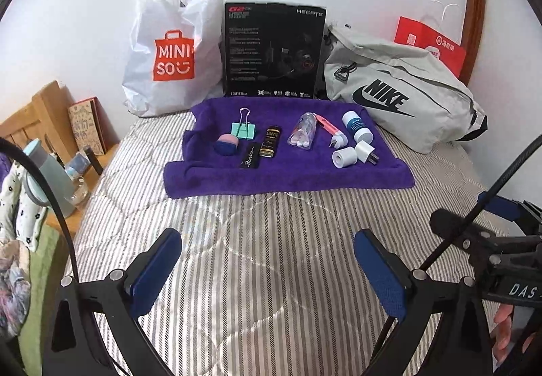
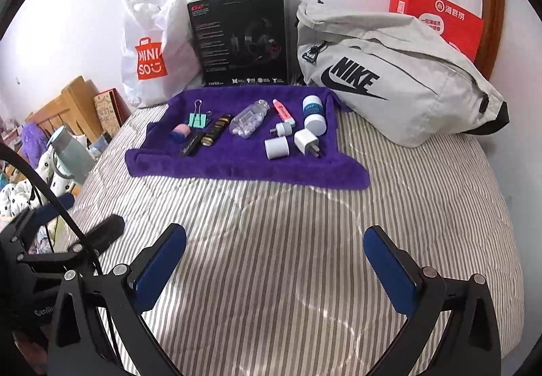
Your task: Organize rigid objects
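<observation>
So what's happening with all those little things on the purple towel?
Nothing is being held yet. A person has a gripper in each hand, and both the left gripper and the right gripper hang open over the striped bedspread, short of the purple towel. On the towel lie small things to tidy: a green binder clip, a clear pill bottle, a white charger plug and a few more. None is touched.

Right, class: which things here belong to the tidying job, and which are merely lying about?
For the job: binder clip, pill bottle, white charger plug, blue-white jar, all on the purple towel.
Lying about: Miniso bag, headset box, Nike bag.
</observation>
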Available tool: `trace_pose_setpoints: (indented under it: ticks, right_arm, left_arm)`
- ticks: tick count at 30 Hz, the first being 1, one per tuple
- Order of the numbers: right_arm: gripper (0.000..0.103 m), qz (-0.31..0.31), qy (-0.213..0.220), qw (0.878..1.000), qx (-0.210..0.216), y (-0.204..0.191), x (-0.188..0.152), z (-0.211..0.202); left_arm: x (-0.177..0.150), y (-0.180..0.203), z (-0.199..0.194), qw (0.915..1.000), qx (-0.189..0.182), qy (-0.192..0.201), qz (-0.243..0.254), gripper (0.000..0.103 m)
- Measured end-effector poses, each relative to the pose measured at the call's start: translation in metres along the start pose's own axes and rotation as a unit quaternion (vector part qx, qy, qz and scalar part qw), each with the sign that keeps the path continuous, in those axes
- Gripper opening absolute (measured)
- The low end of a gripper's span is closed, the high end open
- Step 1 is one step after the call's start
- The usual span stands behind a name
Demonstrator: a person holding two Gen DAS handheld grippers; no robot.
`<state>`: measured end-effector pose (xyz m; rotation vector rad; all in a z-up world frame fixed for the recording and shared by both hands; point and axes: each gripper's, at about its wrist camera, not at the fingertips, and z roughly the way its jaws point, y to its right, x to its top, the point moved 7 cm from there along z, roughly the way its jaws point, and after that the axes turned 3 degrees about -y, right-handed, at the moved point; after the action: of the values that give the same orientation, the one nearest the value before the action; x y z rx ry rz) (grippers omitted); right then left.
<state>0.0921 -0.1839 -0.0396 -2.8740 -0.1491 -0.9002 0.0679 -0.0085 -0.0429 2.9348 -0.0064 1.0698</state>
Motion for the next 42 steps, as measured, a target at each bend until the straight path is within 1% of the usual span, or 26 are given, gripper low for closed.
trace_pose_setpoints:
  ticks: [1, 6, 10, 14, 24, 30, 42]
  right_arm:
    - [0.103, -0.001, 0.000, 1.000, -0.001, 0.000, -0.003, -0.001]
    - [0.103, 0.001, 0.001, 1.000, -0.003, 0.001, -0.011, -0.007]
    - [0.103, -0.003, 0.001, 1.000, -0.005, 0.001, -0.013, -0.009]
    - [0.103, -0.002, -0.001, 1.000, -0.006, 0.003, -0.014, -0.009]
    - [0.103, 0.005, -0.005, 1.000, -0.011, 0.011, -0.013, -0.006]
    - [0.103, 0.004, -0.008, 1.000, -0.012, 0.011, -0.014, -0.004]
    - [0.103, -0.003, -0.008, 1.000, -0.012, 0.009, -0.014, -0.004]
  left_arm:
    - [-0.001, 0.000, -0.003, 1.0000, 0.003, 0.005, 0.000, 0.103]
    - [-0.006, -0.002, -0.008, 1.0000, -0.002, 0.003, -0.005, 0.103]
    - [-0.008, -0.003, -0.008, 1.0000, 0.007, 0.002, -0.002, 0.103]
    - [-0.008, -0.006, -0.009, 1.0000, 0.003, 0.002, -0.007, 0.103]
    - [-0.011, -0.002, -0.003, 0.9999, 0.007, -0.008, 0.001, 0.103]
    - [-0.012, 0.001, -0.001, 0.9998, 0.011, -0.013, 0.009, 0.103]
    - [-0.013, -0.005, 0.000, 0.9998, 0.015, -0.016, 0.003, 0.103]
